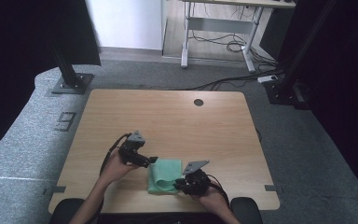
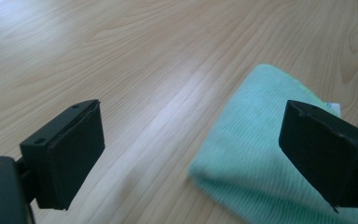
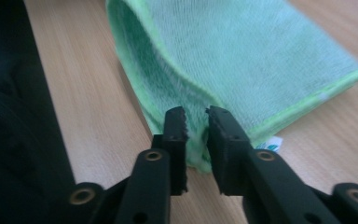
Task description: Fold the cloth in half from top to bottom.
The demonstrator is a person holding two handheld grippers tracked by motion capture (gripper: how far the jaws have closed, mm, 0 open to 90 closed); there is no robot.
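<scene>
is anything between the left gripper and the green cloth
Nothing visible. In the left gripper view the left gripper is wide open, with bare wooden table and the green cloth's folded edge showing between its jaws. The right gripper is on the cloth's far side, its jaws nearly closed around a corner.

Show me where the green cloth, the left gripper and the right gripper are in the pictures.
green cloth (image 1: 166,173): high view, on its flat upper layer.
left gripper (image 1: 152,160): high view, between its jaw tips at the cloth's left edge.
right gripper (image 3: 196,122): right gripper view, between its jaw tips, pinching the cloth's near edge.
</scene>
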